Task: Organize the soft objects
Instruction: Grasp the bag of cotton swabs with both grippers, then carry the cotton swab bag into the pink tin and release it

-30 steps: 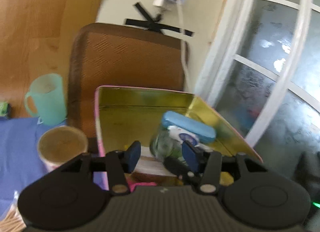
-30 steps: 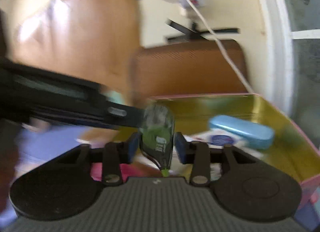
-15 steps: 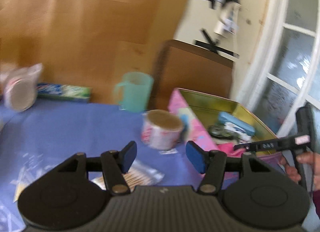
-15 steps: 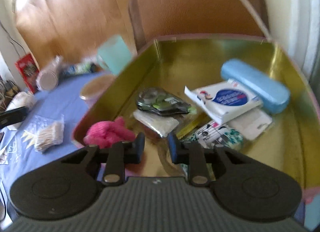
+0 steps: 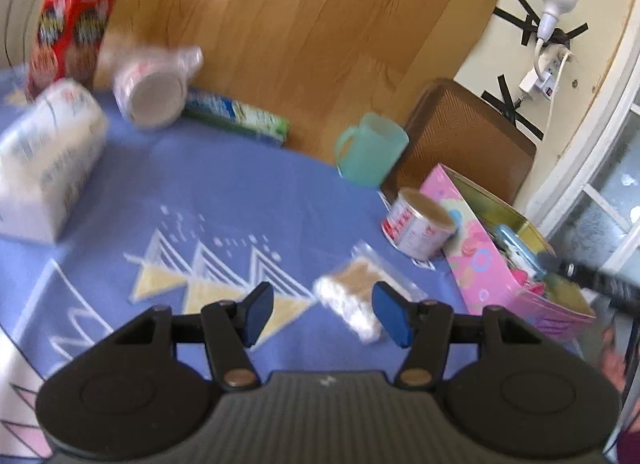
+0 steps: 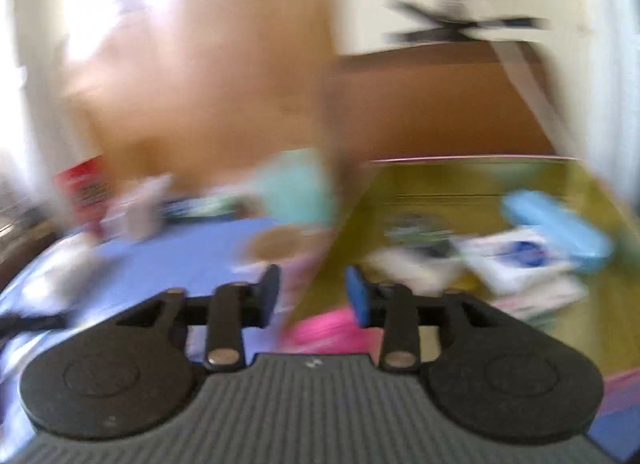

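On the blue tablecloth (image 5: 224,167), just ahead of the left gripper (image 5: 322,314), lies a clear bag of cotton swabs (image 5: 354,296), and the gripper's jaws stand wide apart with nothing between them. This looks like the approach to picking up that bag, which calls for lowering the fingers around it and closing gently. The right gripper (image 6: 312,296), also parted and empty, hangs by the rim of the pink tin (image 5: 472,256), where soft things already lie.

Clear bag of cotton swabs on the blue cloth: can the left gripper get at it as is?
Probably yes. The left gripper is open and the clear bag of cotton swabs lies flat just ahead, nothing between them.
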`<move>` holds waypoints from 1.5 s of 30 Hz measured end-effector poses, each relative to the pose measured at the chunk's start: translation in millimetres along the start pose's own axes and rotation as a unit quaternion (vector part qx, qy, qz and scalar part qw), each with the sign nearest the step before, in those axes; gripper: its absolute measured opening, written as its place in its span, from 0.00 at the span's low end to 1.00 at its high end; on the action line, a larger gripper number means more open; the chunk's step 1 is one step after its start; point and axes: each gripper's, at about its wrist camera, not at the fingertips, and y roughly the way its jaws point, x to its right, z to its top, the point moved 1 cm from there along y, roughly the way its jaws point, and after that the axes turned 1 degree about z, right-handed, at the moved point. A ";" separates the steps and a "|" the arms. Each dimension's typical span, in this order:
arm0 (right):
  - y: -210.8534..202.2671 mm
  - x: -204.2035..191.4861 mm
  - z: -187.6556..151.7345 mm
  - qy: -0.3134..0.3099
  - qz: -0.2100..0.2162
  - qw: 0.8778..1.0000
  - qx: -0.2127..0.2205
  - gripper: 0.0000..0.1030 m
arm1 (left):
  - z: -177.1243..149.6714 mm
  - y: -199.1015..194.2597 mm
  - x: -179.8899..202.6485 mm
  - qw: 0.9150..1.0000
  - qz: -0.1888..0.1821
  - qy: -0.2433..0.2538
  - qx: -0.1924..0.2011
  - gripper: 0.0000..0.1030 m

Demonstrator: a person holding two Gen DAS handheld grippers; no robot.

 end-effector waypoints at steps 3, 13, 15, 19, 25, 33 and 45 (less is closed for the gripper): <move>38.7 -36.8 -10.4 -0.017 0.035 0.998 -0.043 0.49 | -4.6 10.1 -0.8 0.999 -0.022 -0.026 -0.018 0.54; 107.0 -23.6 -28.2 0.124 0.050 0.986 -0.097 0.21 | -17.1 22.7 -13.1 0.996 -0.028 -0.075 -0.041 0.51; 85.5 -39.9 -37.5 0.111 0.070 0.987 -0.093 0.19 | -18.7 24.4 -14.1 0.996 -0.030 -0.071 -0.044 0.51; 48.5 -72.8 -51.0 -0.012 0.058 0.996 -0.061 0.40 | -15.7 20.0 -18.4 0.997 -0.032 -0.069 -0.034 0.58; 67.4 -97.1 -60.8 -0.119 0.044 0.989 -0.075 0.74 | -8.8 25.4 -10.0 0.998 -0.019 -0.041 -0.037 0.60; 42.7 -86.4 -53.8 -0.090 0.028 0.995 -0.022 0.42 | -0.8 27.9 38.8 0.998 -0.044 0.012 -0.042 0.34; -38.2 40.7 -10.1 -0.057 -0.178 0.977 0.105 0.48 | 23.3 101.4 231.7 0.975 -0.103 0.195 -0.026 0.67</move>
